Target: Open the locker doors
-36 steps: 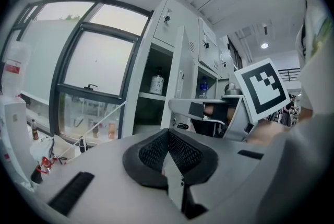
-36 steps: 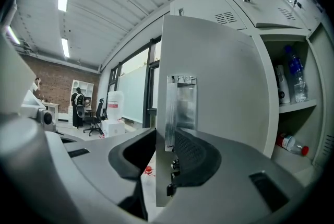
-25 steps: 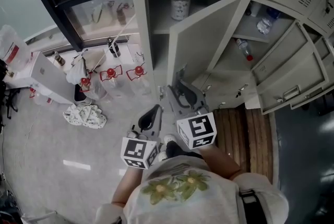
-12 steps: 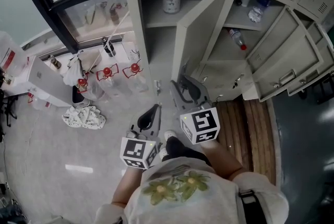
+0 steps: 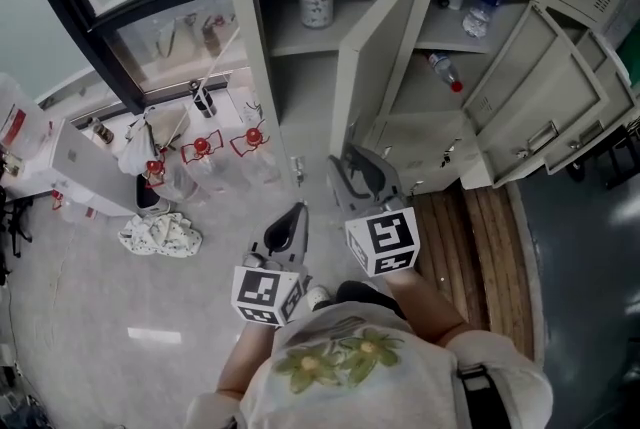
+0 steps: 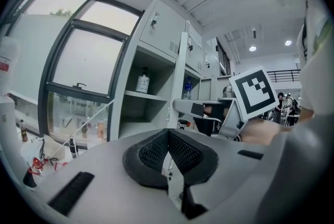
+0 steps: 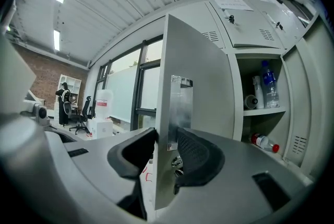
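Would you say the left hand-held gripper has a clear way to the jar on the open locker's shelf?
Probably yes: the left hand-held gripper faces the open compartment, the door stands swung aside to the right, and nothing stands in front of the jar, though the jar is still some way off.

Right gripper (image 7: 165, 137) straddles locker door (image 7: 201, 61) edge at its metal plate (image 7: 180, 105), pads touching both faces, jaws have just been opening; bottles (image 7: 266, 84) on shelf (image 7: 263, 112) to the right
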`<state>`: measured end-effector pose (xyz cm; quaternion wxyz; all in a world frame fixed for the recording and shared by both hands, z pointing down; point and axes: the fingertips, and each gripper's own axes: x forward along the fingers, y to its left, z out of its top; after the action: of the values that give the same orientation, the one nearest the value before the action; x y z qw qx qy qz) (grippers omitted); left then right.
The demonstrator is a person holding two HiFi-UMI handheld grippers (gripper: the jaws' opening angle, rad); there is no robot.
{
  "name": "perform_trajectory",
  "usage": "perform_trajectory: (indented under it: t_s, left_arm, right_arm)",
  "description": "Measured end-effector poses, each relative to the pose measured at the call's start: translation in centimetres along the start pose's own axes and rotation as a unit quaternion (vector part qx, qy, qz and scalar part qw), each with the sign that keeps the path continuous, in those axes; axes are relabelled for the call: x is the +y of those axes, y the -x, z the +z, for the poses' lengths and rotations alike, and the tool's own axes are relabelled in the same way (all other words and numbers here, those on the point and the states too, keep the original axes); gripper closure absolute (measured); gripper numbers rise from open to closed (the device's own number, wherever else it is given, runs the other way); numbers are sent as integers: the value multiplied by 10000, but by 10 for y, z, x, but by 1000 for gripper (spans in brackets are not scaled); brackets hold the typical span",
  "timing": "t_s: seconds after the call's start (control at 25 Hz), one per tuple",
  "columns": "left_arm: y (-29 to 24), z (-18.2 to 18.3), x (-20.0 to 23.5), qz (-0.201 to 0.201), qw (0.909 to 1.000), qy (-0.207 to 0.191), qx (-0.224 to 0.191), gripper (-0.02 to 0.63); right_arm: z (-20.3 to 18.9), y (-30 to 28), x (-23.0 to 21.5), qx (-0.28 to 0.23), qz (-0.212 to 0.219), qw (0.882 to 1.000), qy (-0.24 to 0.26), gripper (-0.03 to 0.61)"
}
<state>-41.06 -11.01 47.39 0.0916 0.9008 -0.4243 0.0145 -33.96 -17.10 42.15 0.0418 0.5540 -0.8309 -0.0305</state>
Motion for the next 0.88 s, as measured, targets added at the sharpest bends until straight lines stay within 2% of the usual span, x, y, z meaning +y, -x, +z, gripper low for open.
perform_trajectory:
  t_s: [0.2, 0.4, 0.88]
  left_arm:
    - [-6, 5, -1, -18, 10000, 4, -48, 586]
    - [-16, 8, -6, 18, 10000, 23, -86, 586]
    - [-36, 6, -41, 89, 9999, 95, -28, 586]
  right_arm:
    - [0, 6, -1, -88, -98, 9998, 179, 442]
    - [-1, 12, -7, -31, 92, 9999, 47, 415]
    - [-4, 35, -24, 11, 481, 9988, -125, 416]
